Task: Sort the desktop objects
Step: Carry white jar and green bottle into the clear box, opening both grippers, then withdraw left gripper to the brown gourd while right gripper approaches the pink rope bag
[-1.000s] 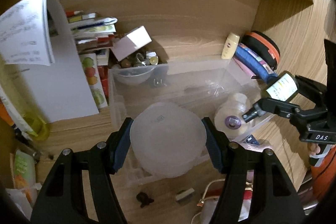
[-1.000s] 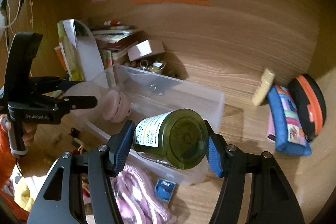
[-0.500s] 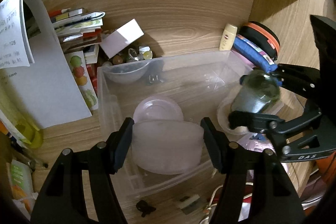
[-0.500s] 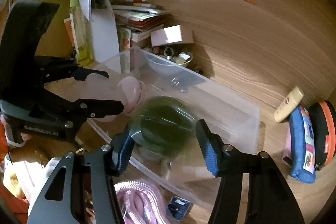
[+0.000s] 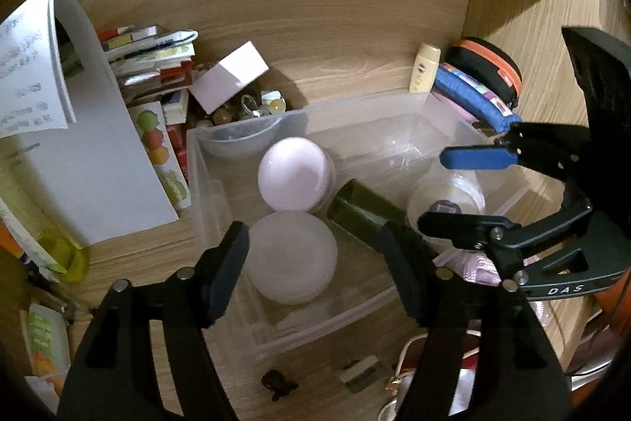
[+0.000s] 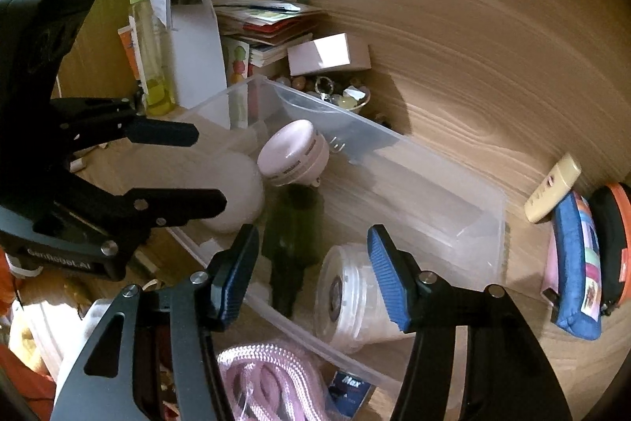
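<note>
A clear plastic bin [image 5: 355, 101] [image 6: 434, 160] holds a white round container [image 5: 292, 257] [image 6: 236, 192], a pale pink round box [image 5: 294, 174] [image 6: 294, 152], a dark green bottle [image 5: 363, 212] [image 6: 292, 243] lying on its side, and a clear jar [image 5: 445, 196] [image 6: 351, 298]. My left gripper [image 5: 311, 271] [image 6: 211, 168] hovers over the white container with its jaws opening and the pads clear of it. Above the bin's near right part, my right gripper [image 6: 311, 279] [image 5: 465, 192] stands open, with the green bottle and jar below it.
Behind the bin are stacked booklets [image 5: 150, 54], a white box [image 5: 228, 77] and a bowl of trinkets [image 6: 339, 97]. A yellow tube [image 5: 424, 66], blue pouch [image 6: 575, 263] and orange-black case [image 5: 489, 62] lie right. Pink rope [image 6: 260, 381] lies in front. A curled paper folder [image 5: 59, 105] stands left.
The left gripper let go of the white container, which now rests in the bin. The right gripper came down over the bin and released the green bottle, which now lies inside.
</note>
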A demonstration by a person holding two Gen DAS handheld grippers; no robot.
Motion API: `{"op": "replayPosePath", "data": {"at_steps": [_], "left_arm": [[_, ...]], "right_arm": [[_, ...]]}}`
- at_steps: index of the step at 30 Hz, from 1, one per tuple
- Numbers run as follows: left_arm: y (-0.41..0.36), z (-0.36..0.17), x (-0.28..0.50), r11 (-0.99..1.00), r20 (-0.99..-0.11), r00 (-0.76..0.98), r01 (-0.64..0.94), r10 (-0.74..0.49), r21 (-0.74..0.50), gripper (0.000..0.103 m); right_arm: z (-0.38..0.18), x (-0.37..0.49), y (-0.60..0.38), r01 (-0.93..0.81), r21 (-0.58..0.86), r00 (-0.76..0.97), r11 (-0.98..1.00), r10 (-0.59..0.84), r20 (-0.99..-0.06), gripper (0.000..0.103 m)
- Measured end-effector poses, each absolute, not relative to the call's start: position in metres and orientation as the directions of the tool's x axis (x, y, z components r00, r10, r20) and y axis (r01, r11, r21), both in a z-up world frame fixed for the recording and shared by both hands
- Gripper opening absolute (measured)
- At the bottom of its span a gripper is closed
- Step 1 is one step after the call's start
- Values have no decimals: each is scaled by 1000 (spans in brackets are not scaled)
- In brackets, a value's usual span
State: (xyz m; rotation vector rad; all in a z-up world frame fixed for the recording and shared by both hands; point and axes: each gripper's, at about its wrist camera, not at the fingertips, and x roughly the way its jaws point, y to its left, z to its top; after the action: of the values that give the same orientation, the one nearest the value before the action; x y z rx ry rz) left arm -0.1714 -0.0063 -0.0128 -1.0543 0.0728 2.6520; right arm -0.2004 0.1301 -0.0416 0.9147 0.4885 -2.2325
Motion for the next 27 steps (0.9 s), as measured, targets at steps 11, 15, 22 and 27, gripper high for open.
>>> {"op": "replayPosePath", "data": {"at_steps": [11,15,22,27], "left_arm": [[-20,15,-155,-973,-618,-756,-218,215,-71,86],[-25,21,-144,-976,-609,-765,-204,210,-81,94],[-34,28,-117,-986,-596,-787,-157,162,-61,96],[-43,23,-96,-991,-605,-785,-123,131,-56,97]], "right_arm": [[-18,-183,171,628,-65,-599,-776,-428,-677,74],[-11,-174,184,603,-66,-626,-795,-421,-657,77],[-5,-150,200,581,-61,-655,-812,-422,-627,83],[-7,-130,206,585,-38,-648,-810,-439,-623,84]]}}
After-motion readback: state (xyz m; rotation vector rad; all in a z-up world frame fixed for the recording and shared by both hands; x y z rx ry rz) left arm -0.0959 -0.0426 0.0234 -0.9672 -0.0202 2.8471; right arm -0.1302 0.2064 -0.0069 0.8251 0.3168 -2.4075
